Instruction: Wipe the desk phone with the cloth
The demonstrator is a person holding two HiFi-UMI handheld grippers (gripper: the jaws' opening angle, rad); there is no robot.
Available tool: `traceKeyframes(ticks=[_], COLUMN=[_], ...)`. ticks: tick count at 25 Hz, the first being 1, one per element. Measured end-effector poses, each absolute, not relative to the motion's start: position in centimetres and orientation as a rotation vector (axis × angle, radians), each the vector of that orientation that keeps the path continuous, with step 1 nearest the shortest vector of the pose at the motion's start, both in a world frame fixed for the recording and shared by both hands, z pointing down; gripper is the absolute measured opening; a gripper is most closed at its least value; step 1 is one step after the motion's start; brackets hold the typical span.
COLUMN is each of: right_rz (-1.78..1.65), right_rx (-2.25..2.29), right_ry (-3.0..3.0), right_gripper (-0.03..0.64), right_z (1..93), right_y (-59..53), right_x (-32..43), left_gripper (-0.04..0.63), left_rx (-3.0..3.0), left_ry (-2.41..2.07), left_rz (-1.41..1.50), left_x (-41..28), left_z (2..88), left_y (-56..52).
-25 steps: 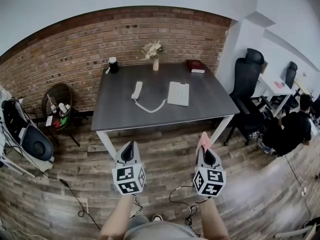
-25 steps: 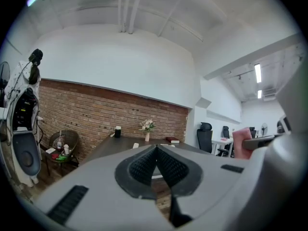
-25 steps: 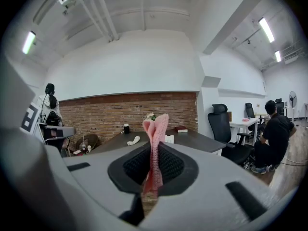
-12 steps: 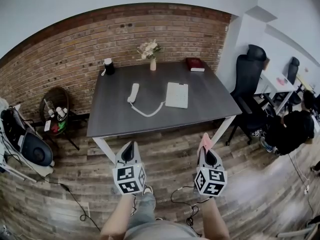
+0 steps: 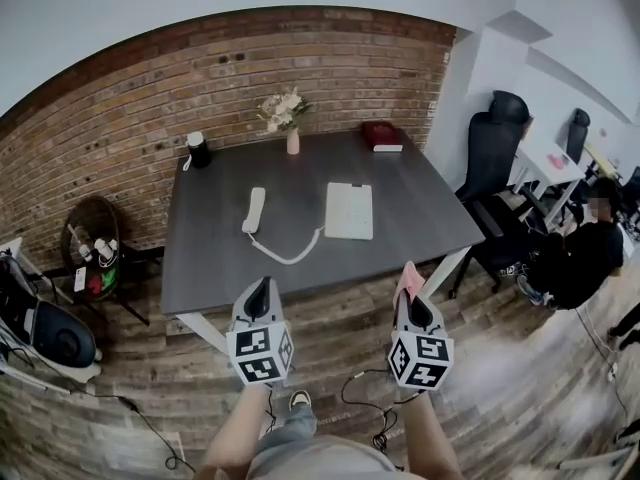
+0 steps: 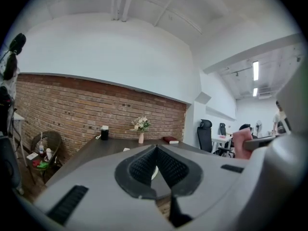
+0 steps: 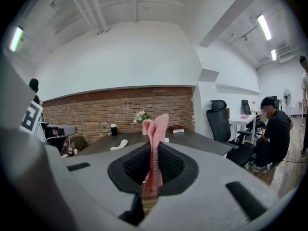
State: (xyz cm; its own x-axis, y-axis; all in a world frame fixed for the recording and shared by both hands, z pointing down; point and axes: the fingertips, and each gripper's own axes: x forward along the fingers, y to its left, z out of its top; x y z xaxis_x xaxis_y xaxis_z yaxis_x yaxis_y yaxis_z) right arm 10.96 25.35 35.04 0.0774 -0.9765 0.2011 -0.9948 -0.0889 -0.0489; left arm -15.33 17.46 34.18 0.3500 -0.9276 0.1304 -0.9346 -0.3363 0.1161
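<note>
Head view: left gripper (image 5: 260, 290) and right gripper (image 5: 411, 298) hang short of the desk (image 5: 420, 193), well apart from the phone (image 5: 349, 211). The handset (image 5: 253, 210) lies off-cradle to the left, probably so each part can be wiped.
Left gripper view: jaws closed, empty.
Right gripper view: jaws clenched on the cloth (image 7: 156, 126), which stands upright. The head view shows only its tip.

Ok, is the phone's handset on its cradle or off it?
Off. The handset lies flat on the desk, left of the base, joined to it only by the cord.

Buttons on the desk phone (image 5: 349, 211) are too small to tell.
</note>
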Motion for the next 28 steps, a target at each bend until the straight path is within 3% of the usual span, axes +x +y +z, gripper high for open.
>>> traceKeyframes(ticks=[14, 28], right_rz=[0.244, 0.286], right_rx=[2.32, 2.3], right_ry=[-1.955, -1.89], right_gripper=[0.021, 0.021], right_z=[33.6, 35.2], right_y=[13.7, 8.4], right_x=[12.1, 13.9], left_gripper=[0.005, 0.005], left_rx=[2.516, 2.481], left_ry=[-1.597, -1.542], left_rz=[0.038, 0.067], left_x=[-13.9, -12.7], left_z=[33.0, 35.6], left_y=[3.5, -2.9])
